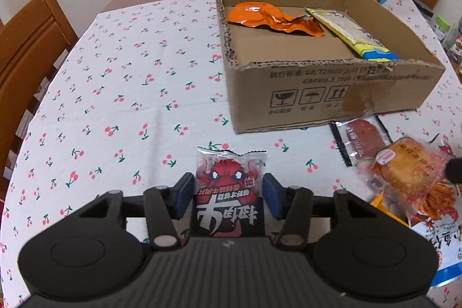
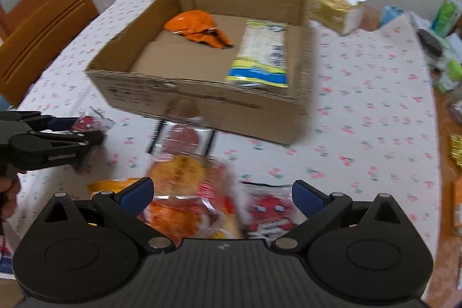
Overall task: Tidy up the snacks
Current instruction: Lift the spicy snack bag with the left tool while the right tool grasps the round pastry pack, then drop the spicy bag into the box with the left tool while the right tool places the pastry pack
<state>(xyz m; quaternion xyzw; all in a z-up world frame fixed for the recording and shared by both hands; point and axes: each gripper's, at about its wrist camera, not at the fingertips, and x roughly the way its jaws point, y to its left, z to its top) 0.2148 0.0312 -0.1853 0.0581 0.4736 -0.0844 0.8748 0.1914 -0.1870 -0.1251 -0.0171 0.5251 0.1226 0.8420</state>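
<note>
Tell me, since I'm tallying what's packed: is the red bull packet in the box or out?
Out. The red packet sits between the left gripper's pads above the tablecloth, short of the box.

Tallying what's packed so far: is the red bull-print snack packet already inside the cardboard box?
No, the red bull-print snack packet sits between the left gripper's pads, over the tablecloth in front of the cardboard box.

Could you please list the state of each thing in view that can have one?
Cardboard box: open-topped, partly filled.
Orange packet: crumpled, lying in the box.
Yellow-blue packet: sealed, flat in the box.
Red snack packet: between the left gripper's jaws.
Right gripper: open above the snack pile.
</note>
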